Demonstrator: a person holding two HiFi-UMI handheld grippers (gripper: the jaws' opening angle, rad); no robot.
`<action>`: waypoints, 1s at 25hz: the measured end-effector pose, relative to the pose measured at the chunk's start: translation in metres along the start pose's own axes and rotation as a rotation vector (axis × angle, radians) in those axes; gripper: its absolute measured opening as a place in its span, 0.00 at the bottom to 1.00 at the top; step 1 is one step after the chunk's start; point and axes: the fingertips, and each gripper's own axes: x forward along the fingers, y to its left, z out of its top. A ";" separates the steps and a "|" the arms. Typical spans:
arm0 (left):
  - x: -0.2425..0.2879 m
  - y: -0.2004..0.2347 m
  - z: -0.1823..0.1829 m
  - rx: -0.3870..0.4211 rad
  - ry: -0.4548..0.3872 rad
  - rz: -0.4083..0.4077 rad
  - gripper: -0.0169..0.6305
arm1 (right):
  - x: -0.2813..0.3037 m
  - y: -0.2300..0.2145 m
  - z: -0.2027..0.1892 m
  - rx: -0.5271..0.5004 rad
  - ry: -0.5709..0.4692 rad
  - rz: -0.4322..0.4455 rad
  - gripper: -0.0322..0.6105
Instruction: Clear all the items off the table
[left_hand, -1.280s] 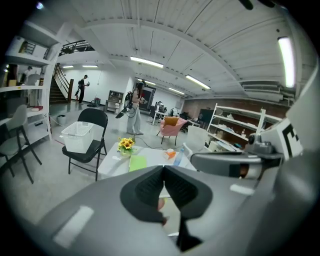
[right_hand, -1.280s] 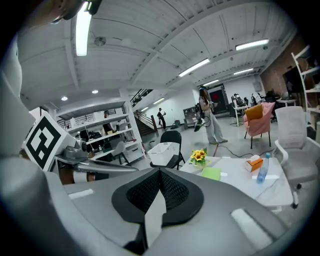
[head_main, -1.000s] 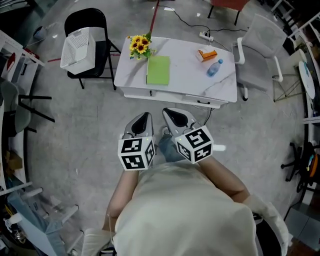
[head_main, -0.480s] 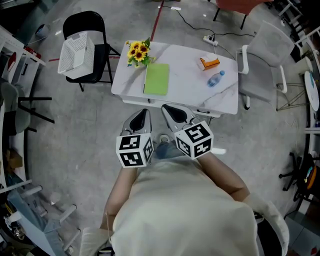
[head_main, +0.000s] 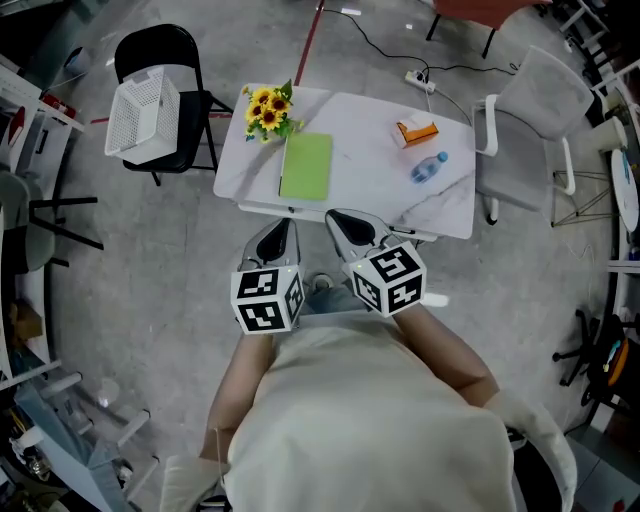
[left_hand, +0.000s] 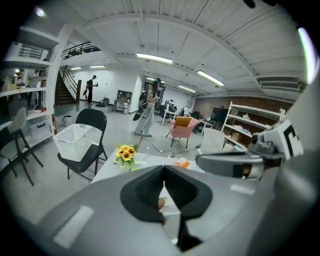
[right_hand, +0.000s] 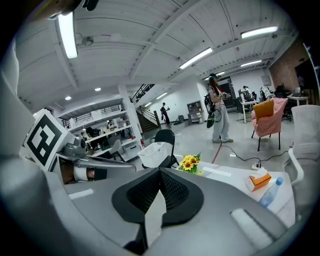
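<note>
Left gripper (head_main: 279, 232) and right gripper (head_main: 342, 224) both fully closed, empty, mid-frame just below table (head_main: 372, 190) carrying sunflowers (head_main: 265, 108), green notebook (head_main: 306, 166), tissue box (head_main: 415, 131), bottle (head_main: 428, 167).

table (head_main: 365, 172) top: white with grey veining, marble look, smooth, slight sheen.
folder (head_main: 306, 166): green, matt, flat.
bottle (head_main: 428, 167): clear plastic, bluish tint.
tissue box (head_main: 415, 131): orange card, white paper at the top.
basket (head_main: 143, 115): white plastic, perforated mesh walls.
chair (head_main: 160, 48) under it: black, thin metal frame.
floor (head_main: 150, 270): grey concrete, smooth, faint gloss.
left gripper (head_main: 283, 228) and right gripper (head_main: 337, 220) shells: grey matt plastic.
pads (right_hand: 175, 192): black, finely ribbed, rubbery look.
cubes (head_main: 268, 300): matt black-and-white print.
shirt (head_main: 370, 420): cream cloth, soft folds.
</note>
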 end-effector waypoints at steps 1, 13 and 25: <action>0.003 0.002 -0.001 -0.002 0.006 0.003 0.04 | 0.003 -0.004 0.000 0.004 0.003 -0.004 0.05; 0.052 0.037 -0.010 -0.011 0.073 0.012 0.04 | 0.045 -0.042 -0.024 0.071 0.084 -0.062 0.05; 0.144 0.094 -0.038 0.057 0.184 -0.025 0.04 | 0.130 -0.090 -0.067 0.191 0.161 -0.127 0.05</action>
